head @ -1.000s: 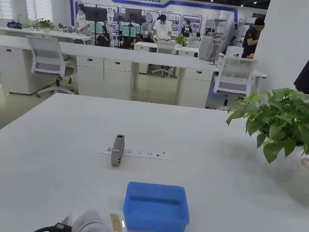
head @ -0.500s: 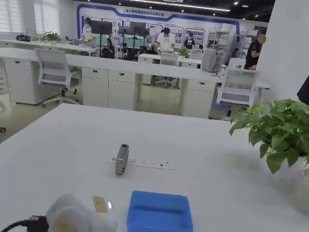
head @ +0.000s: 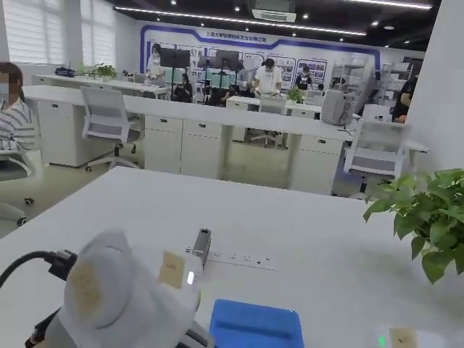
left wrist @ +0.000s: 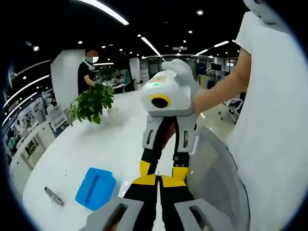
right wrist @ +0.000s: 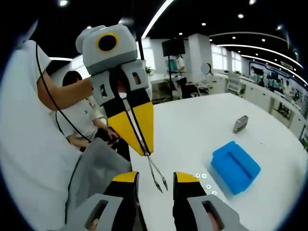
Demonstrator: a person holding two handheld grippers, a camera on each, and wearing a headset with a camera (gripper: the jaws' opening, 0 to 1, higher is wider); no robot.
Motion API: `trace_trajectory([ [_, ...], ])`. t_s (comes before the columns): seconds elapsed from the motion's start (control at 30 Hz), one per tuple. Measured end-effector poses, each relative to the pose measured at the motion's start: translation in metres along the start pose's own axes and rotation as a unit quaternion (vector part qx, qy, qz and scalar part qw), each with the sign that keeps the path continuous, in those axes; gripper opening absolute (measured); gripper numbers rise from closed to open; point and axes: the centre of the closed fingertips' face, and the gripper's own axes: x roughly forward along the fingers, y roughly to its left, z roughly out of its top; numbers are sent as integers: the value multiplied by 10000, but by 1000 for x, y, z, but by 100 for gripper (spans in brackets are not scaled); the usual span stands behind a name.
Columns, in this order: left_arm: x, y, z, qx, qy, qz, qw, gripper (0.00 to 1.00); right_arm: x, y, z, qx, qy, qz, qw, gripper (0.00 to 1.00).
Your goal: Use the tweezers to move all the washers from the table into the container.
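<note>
The two claws are held above the smooth white worktop [head: 326, 268] and face each other tip to tip, each carried on an outstretched forearm [left wrist: 219, 91]. The left claw [right wrist: 146, 152] points downward, its yellow, wedge-shaped jaws pressed together on the tweezers [right wrist: 159, 182], whose thin metal prongs stick out below the tips. The right claw [right wrist: 155, 176] has its jaws spread and holds nothing; the tweezers' points hang in the gap between its yellow-capped black jaws. The container [right wrist: 236, 166], a shallow blue plastic tray with rounded corners, sits on the worktop off to one side of both claws, well apart from them. In the head view a row of small dark specks, probably the washers [head: 248, 258], lies on the worktop beyond the container, just beside a small grey block [head: 201, 246]. A leafy green plant [head: 428, 217] stands at the worktop's right side.
</note>
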Motion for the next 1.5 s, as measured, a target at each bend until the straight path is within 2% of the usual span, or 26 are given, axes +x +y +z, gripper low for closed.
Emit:
trace_trajectory([
  [0.07, -1, -4, 3, 30, -11, -66, 10000, 0, 1, 5, 0, -48, 10, 129, 9999, 20],
  [0.23, -3, -9, 7, 146, 18, -148, 9998, 0, 0, 7, -1, -176, 64, 201, 9996, 8],
  [0.4, -5, -10, 8, 111, -49, -175, 9998, 0, 0, 7, 3, -86, -18, 203, 9998, 11],
  [0.5, -6, -9, 7, 92, -67, -147, 9998, 0, 1, 10, 7, -3, -118, 295, 9995, 8],
  [0.63, -7, -9, 4, 17, -50, -93, 9999, 0, 5, 12, 6, -36, -86, 371, 9993, 6],
  [0.67, -6, -6, 3, -5, -68, 30, 10000, 0, 6, 12, 6, -60, -87, 347, 9993, 5],
  [0.7, -7, 1, 4, -56, -145, 298, 9994, 0, 7, 7, 8, -215, -138, 184, 9995, 5],
  [0.73, -7, 5, 3, -176, -244, 467, 9985, 0, 8, 6, 8, -289, -132, 149, 9994, 4],
  [0.77, -6, 4, 1, -264, -281, 490, 9981, 0, 9, 4, 7, -248, -105, 104, 9996, 3],
  [0.83, -9, 13, 1, -381, -492, 914, 9939, 0, 12, -1, 10, -257, -195, -8, 9995, 2],
  [0.87, -10, 14, 2, -424, -588, 1002, 9923, 0, 13, -2, 11, -245, -229, -36, 9994, 2],
  [0.93, -15, 22, 4, -584, -867, 1449, 9839, 1, 17, -8, 13, -144, -301, -91, 9994, 1],
  [0.97, -17, 22, 3, -661, -925, 1501, 9821, 4, 19, -11, 13, -119, -331, -105, 9993, 1],
  [1.03, -20, 25, -5, -898, -912, 1713, 9769, 11, 24, -17, 12, -4, -350, -101, 9993, 1],
  [1.07, -23, 30, -10, -1000, -943, 1939, 9713, 17, 27, -23, 12, 58, -383, -172, 9991, 1],
  [1.1, -25, 31, -15, -1027, -918, 2028, 9695, 20, 28, -26, 13, 57, -418, -225, 9989, 1],
  [1.13, -30, 36, -20, -1172, -988, 2317, 9606, 25, 29, -33, 13, 98, -475, -326, 9983, 1],
  [1.17, -33, 38, -25, -1295, -1030, 2448, 9554, 28, 30, -39, 14, 155, -513, -429, 9976, 1],
  [1.23, -40, 41, -38, -1628, -1121, 2758, 9407, 33, 32, -52, 15, 242, -607, -624, 9959, 1],
  [1.27, -46, 43, -47, -1786, -1129, 3001, 9302, 38, 33, -59, 18, 324, -709, -705, 9945, 1],
  [1.3, -50, 44, -52, -1811, -1134, 3173, 9240, 43, 34, -62, 18, 366, -746, -693, 9941, 2],
  [1.33, -57, 46, -60, -1863, -1095, 3501, 9115, 51, 36, -66, 19, 471, -791, -707, 9932, 2],
  [1.4, -64, 46, -70, -1940, -1050, 3750, 9004, 57, 37, -72, 22, 454, -869, -816, 9918, 2],
  [1.43, -68, 47, -79, -2071, -998, 3968, 8887, 61, 39, -75, 22, 412, -846, -875, 9917, 2],
  [1.47, -70, 47, -84, -2134, -999, 4057, 8831, 65, 40, -78, 23, 390, -846, -913, 9915, 2],
  [1.5, -73, 48, -92, -2220, -1002, 4184, 8750, 69, 42, -81, 23, 364, -857, -954, 9911, 2],
])
